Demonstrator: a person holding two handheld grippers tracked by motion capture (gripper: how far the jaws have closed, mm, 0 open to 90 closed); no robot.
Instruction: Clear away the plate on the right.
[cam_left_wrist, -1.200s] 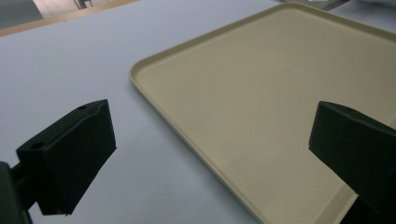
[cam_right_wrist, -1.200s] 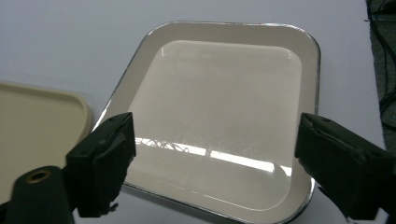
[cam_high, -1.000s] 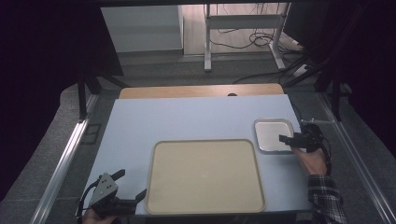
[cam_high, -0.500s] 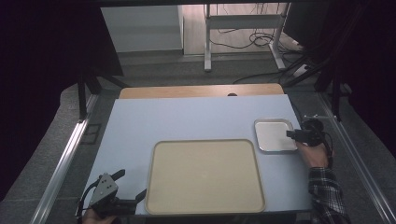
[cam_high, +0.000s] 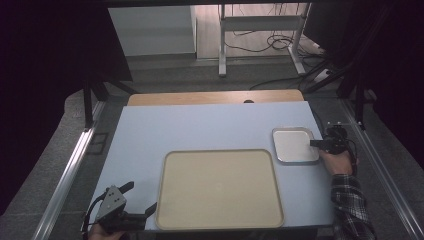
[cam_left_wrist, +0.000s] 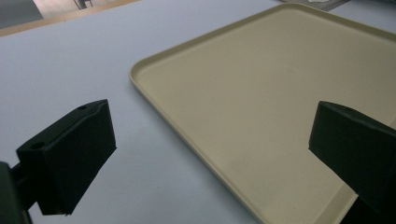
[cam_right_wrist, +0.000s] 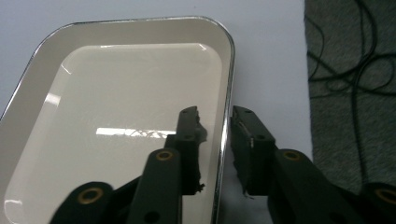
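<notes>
High view: a pale blue counter (cam_high: 200, 130) carried a large beige tray (cam_high: 219, 187) at its near centre and a small metal tray (cam_high: 295, 145) just beyond the beige tray's far right corner, the two lying close together without clearly touching.

The right claw (cam_high: 316, 144), held in a hand with a plaid sleeve (cam_high: 352, 207), lay at the right edge of the small metal tray. In the right gripper view its jaws straddled that tray's right rim (cam_right_wrist: 223, 140), one jaw inside over the glossy floor of the tray and the other outside over the counter. The jaws had just been closing with the rim between them; a narrow gap remained on each side of the rim, so the pads did not yet visibly press on it. The tray rested flat on the counter, near its right edge.

The left claw (cam_high: 141, 200) sat at the near left corner of the counter, just left of the beige tray. In the left gripper view its jaws stood wide apart and held nothing, one over the bare counter, the other over the beige tray's near left portion (cam_left_wrist: 261, 107).
</notes>
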